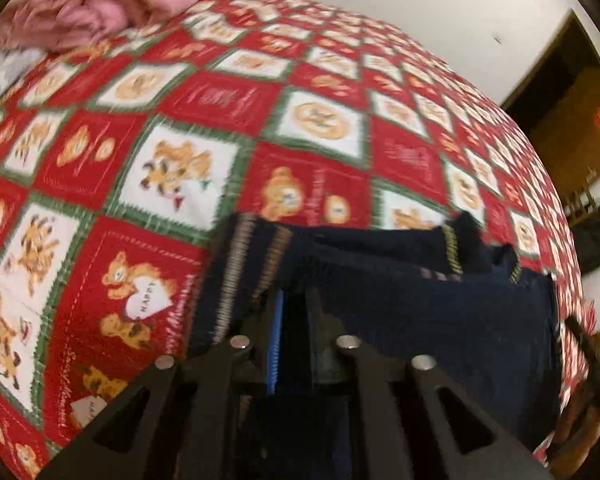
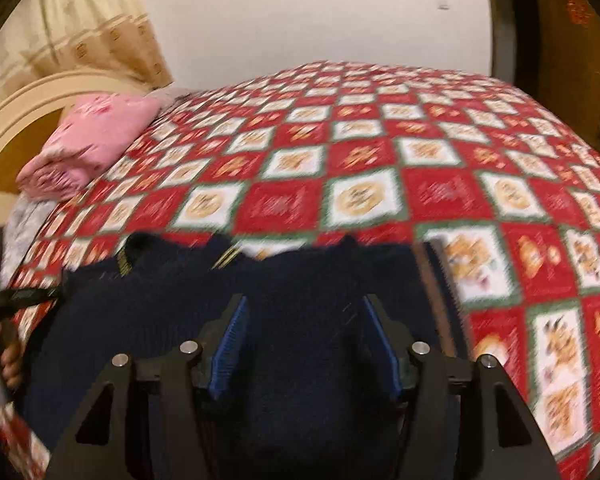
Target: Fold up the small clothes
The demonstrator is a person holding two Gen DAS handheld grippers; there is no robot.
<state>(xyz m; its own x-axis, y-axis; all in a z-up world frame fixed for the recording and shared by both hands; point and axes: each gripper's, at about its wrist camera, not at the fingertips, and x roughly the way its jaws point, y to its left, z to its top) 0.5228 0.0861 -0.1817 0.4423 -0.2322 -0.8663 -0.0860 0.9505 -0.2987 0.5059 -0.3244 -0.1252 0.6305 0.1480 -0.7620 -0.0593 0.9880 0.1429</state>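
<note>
— What did the garment look like?
— A dark navy knit sweater (image 1: 400, 280) with striped ribbed cuffs.
— Where did it lie?
— Folded over itself, rumpled, at the near edge of the bed.

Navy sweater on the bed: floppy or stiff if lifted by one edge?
Likely floppy: the navy sweater lies in soft folds on the quilt. Its ribbed knit should grip the right gripper pads rather than slip. Probably light; the rest would drape and drag.
</note>
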